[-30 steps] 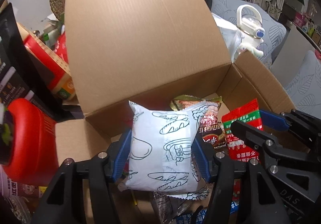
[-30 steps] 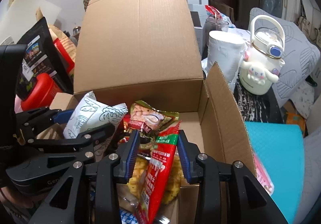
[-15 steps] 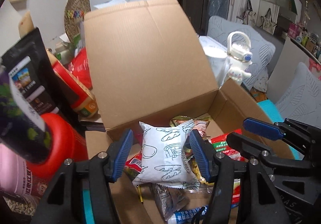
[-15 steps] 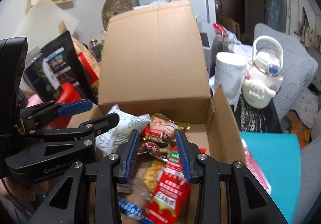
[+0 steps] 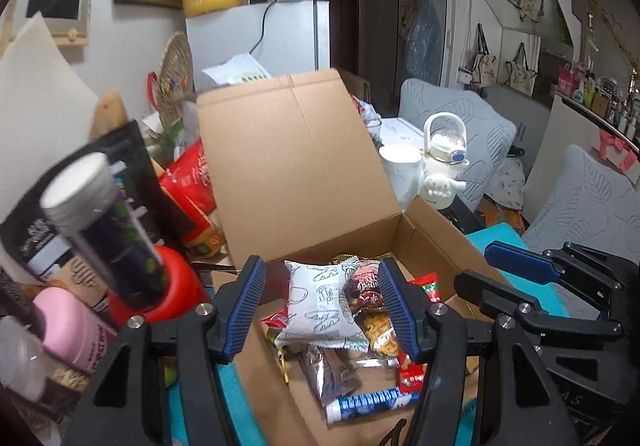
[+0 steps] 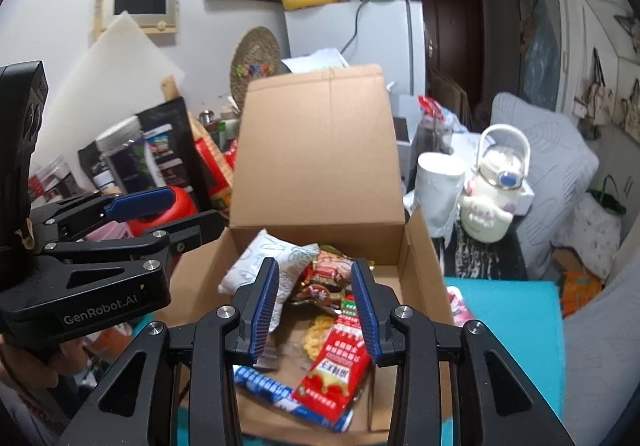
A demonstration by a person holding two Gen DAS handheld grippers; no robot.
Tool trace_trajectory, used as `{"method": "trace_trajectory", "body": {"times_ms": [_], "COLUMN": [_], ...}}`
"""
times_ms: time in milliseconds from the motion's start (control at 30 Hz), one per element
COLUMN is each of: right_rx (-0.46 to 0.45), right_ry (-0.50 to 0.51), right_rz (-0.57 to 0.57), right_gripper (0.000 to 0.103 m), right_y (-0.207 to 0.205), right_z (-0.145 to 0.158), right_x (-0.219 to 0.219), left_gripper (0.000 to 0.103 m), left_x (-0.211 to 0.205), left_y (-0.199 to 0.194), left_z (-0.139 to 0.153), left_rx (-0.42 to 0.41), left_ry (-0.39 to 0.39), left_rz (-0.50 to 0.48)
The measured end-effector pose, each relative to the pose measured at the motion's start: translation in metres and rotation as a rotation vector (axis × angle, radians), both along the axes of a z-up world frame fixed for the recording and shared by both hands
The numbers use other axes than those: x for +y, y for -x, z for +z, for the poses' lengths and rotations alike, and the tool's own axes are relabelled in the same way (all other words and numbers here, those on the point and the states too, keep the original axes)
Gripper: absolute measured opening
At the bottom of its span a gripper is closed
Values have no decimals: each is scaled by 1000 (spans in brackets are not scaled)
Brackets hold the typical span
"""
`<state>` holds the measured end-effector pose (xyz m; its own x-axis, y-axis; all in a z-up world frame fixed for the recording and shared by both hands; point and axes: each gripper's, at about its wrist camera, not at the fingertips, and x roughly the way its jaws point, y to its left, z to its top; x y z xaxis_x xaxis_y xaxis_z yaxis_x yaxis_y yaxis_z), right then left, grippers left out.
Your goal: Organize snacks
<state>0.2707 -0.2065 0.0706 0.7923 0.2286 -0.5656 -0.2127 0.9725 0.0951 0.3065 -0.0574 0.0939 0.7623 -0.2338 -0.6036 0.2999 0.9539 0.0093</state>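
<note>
The left gripper [image 5: 322, 306] is held above the open cardboard box [image 5: 424, 230] with its jaws spread wide and nothing gripped between them. The white pouch with line drawings [image 5: 320, 306] is seen between the blue pads [image 5: 248, 306] but lies apart from them, resting on the other snacks inside the box. The right gripper [image 6: 316, 310] is likewise held over the box with its jaws parted and empty; the red sachet with a green top [image 6: 340, 366] lies below them, untouched. A brown-and-red snack packet [image 6: 324, 278] is seen just beside the white pouch, and a blue-and-white tube [image 6: 264, 386] lies at the near end of the box floor. The box lid stands upright behind the contents. "GenRobot.AI" is printed on the side of the left gripper as seen from the right wrist view. Chinese characters are printed on the red sachet, but they cannot be made out. A cream character bottle [image 6: 492, 198] stands on the surface to the right of the box.
</note>
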Motion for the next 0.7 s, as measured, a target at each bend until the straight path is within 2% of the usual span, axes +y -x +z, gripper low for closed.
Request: {"method": "trace_trajectory", "body": {"times_ms": [100, 333, 367, 467, 567, 700], "right_rx": [-32, -112, -124, -147, -163, -164], "right_ry": [-11, -9, -10, -7, -1, 3], "right_rz": [-3, -5, -6, -16, -27, -27], "right_gripper": [44, 47, 52, 54, 62, 66], "right_y": [19, 74, 83, 107, 129, 152], "right_z": [10, 32, 34, 37, 38, 34], "right_x": [3, 12, 14, 15, 15, 17], "left_gripper": [58, 58, 63, 75, 77, 79], "left_x": [6, 14, 15, 20, 26, 31], "left_y": [19, 76, 86, 110, 128, 151], "left_z": [10, 32, 34, 37, 38, 37], "left_rx": [-30, -98, -105, -141, -147, -157], "left_ry": [3, 12, 14, 17, 35, 33], "left_rz": [9, -8, -12, 6, -1, 12]}}
